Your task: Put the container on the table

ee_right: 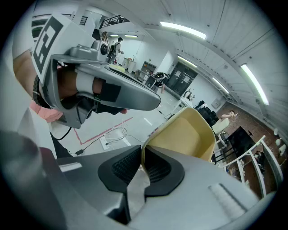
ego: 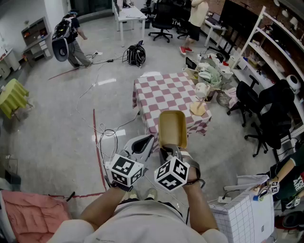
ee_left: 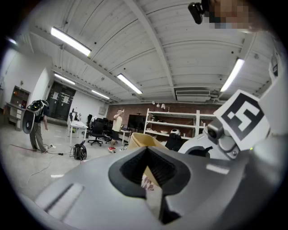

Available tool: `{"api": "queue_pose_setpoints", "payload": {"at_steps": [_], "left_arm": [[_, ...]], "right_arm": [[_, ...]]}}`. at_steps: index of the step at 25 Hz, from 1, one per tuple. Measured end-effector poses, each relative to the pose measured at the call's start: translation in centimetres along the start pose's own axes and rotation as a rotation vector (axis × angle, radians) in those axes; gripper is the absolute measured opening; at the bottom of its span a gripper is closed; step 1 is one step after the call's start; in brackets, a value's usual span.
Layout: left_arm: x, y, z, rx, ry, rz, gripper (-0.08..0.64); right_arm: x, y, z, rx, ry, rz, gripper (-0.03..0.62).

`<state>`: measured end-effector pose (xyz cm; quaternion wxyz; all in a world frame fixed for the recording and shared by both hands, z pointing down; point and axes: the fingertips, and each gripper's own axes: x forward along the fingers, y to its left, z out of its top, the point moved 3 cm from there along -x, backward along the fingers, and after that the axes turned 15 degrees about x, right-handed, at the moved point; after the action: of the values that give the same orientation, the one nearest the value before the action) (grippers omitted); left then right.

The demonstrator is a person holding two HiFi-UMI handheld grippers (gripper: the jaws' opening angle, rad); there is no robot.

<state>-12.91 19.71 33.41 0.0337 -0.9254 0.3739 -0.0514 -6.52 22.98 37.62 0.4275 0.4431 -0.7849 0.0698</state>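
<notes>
Closest in, both grippers are held side by side at chest height.

- Right gripper (ego: 170, 151): fingers pinching the rim wall of the yellow container (ego: 172, 129), one pad inside and one outside. This is clear in the right gripper view, where the fingers (ee_right: 155, 168) clamp the thin wall of the container (ee_right: 184, 134).
- The container is in the air with its open side facing up toward the head camera. It is tipped away from the person and not resting on anything.
- Left gripper (ego: 142, 144): just beside the right one, fingers slightly spread with nothing between them. In its own view, the gap between the fingers (ee_left: 164, 173) shows only the container's far rim (ee_left: 141, 140) and a scrap of checked cloth.

Below: grey floor, loose white cables (ego: 108, 137), a red tape line (ego: 96, 142).

Ahead: the counter (ego: 161, 95) under a red-and-white checked cloth. The container overlaps its near edge in the head view. A white cup (ego: 202, 89) and a tan flat piece (ego: 198, 109) sit at the cloth's right side.

Right of that: black office chairs (ego: 266, 114).

Far: a person with a backpack (ego: 71, 38), another person (ego: 194, 19) by a white desk (ego: 129, 14).
</notes>
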Motion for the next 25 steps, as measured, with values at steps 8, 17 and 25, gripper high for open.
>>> {"api": "queue_pose_setpoints", "payload": {"at_steps": [8,17,25], "left_arm": [[0.2,-0.5,0.3,-0.002,0.004,0.001,0.005],[0.6,-0.9,-0.3,-0.005,0.015,-0.001,0.005],[1.7,-1.1,-0.4,0.001,0.024,0.016,0.005]], "right_arm": [[-0.4,-0.1,-0.3,-0.004,0.002,0.01,0.038],[-0.1,-0.4,-1.0,0.021,-0.005,0.018,0.04],[0.0,-2.1,-1.7,0.038,-0.021,0.019,0.04]]}}
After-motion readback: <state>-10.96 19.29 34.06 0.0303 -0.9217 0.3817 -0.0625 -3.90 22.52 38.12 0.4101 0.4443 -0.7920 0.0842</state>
